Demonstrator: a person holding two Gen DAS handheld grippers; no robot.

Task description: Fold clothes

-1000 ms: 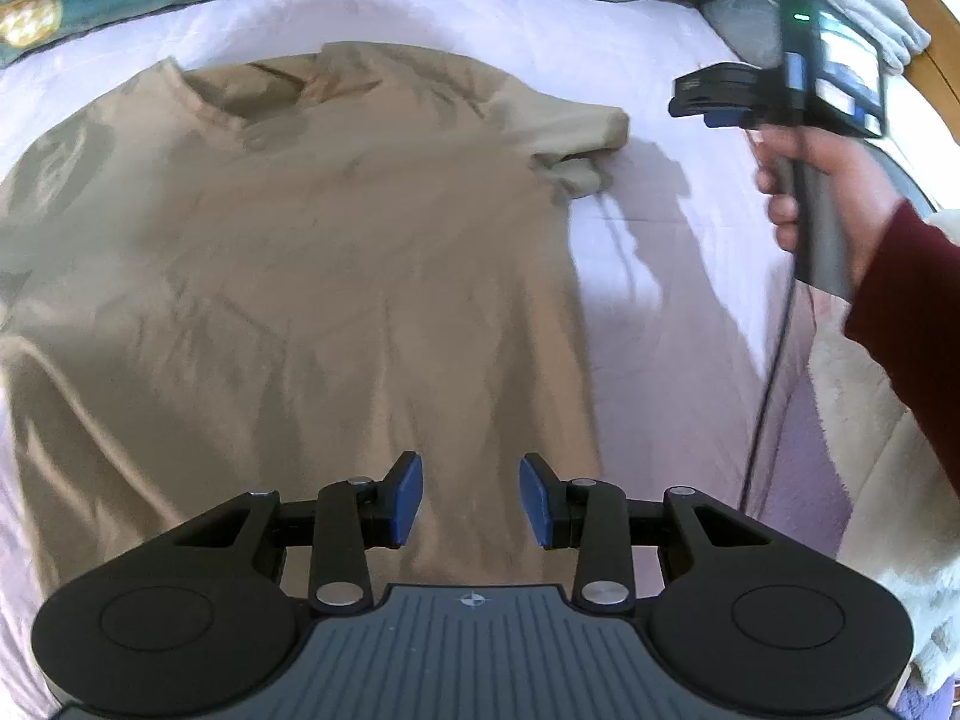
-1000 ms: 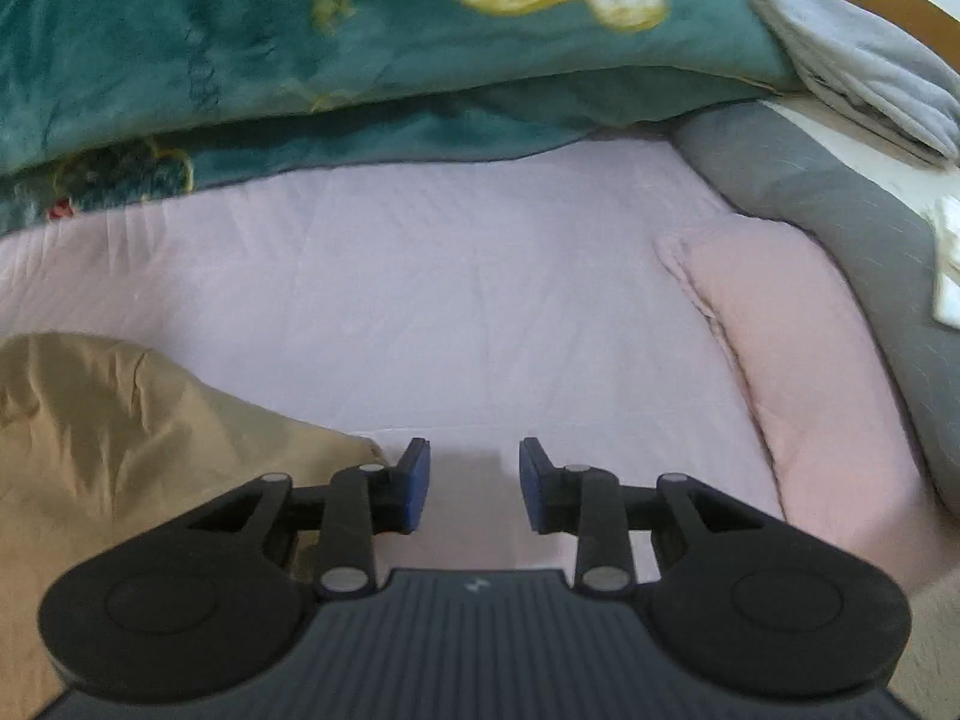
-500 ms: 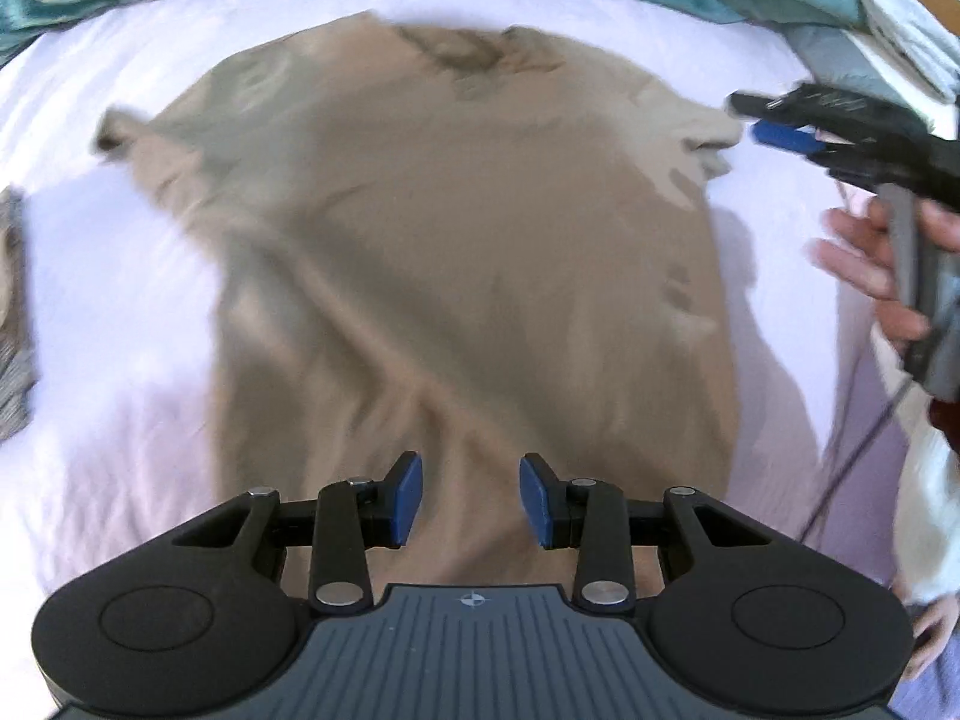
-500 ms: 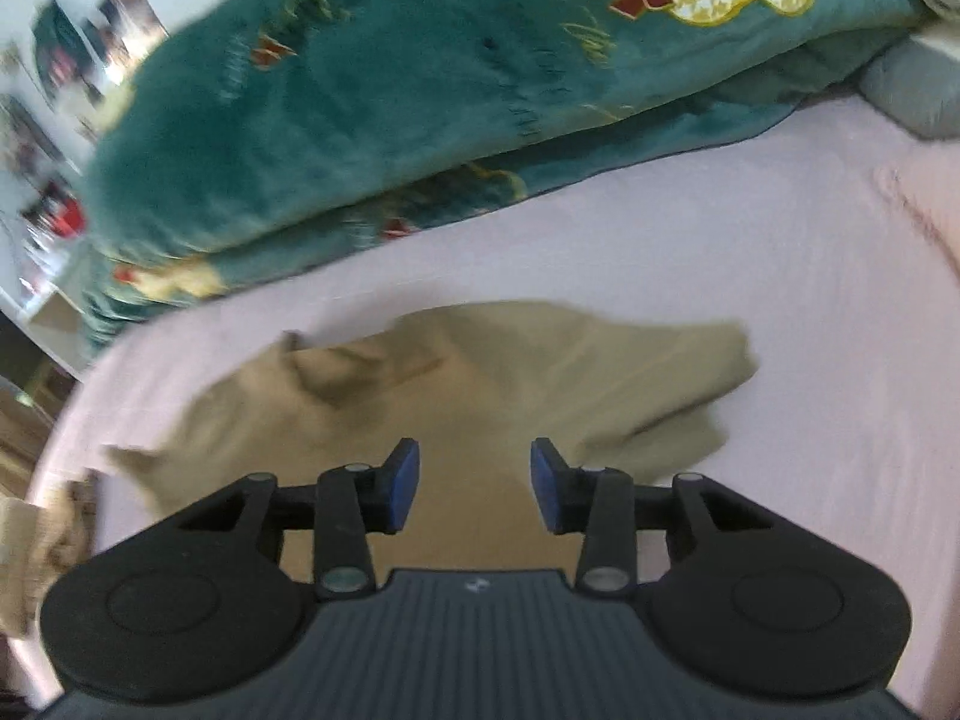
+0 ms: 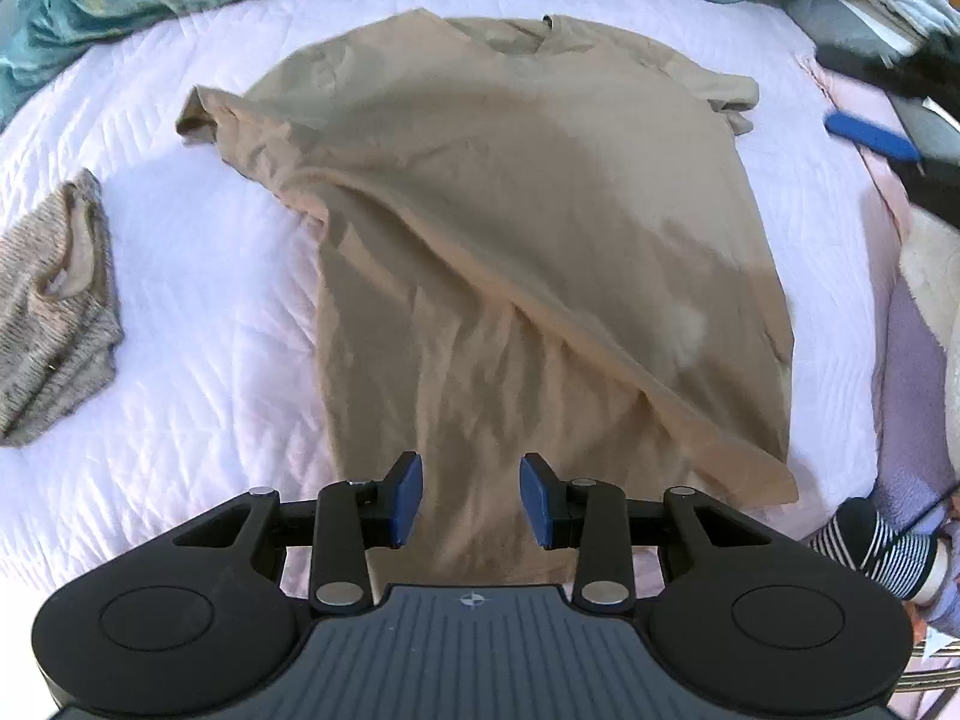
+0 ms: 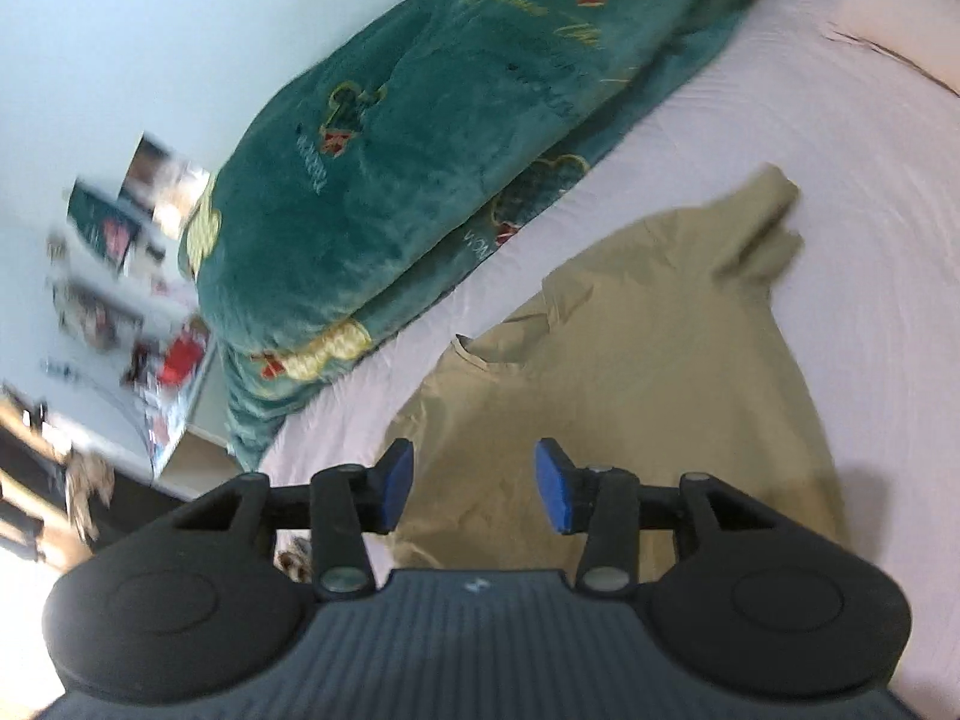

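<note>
A tan T-shirt (image 5: 510, 228) lies spread on the pale pink bed sheet (image 5: 198, 360), collar at the far end and a long diagonal fold across its body. My left gripper (image 5: 471, 498) hovers open above the shirt's hem with nothing between its pads. In the right wrist view the same T-shirt (image 6: 648, 372) lies tilted, one short sleeve (image 6: 762, 222) pointing to the far right. My right gripper (image 6: 474, 483) hangs above the shirt's body, its jaws opening and empty. Its blurred blue fingertips (image 5: 870, 135) show at the right edge of the left wrist view.
A grey knitted garment (image 5: 54, 294) lies crumpled on the sheet at the left. A teal blanket (image 6: 420, 138) with yellow patterns is bunched along the far side of the bed. A striped sock (image 5: 882, 546) shows at the near right. A pink pillow (image 6: 900, 18) lies far right.
Both grippers have swung to the left and up over the shirt, bringing the left sleeve and grey garment into view. The right gripper has rolled and its jaws have widened.
</note>
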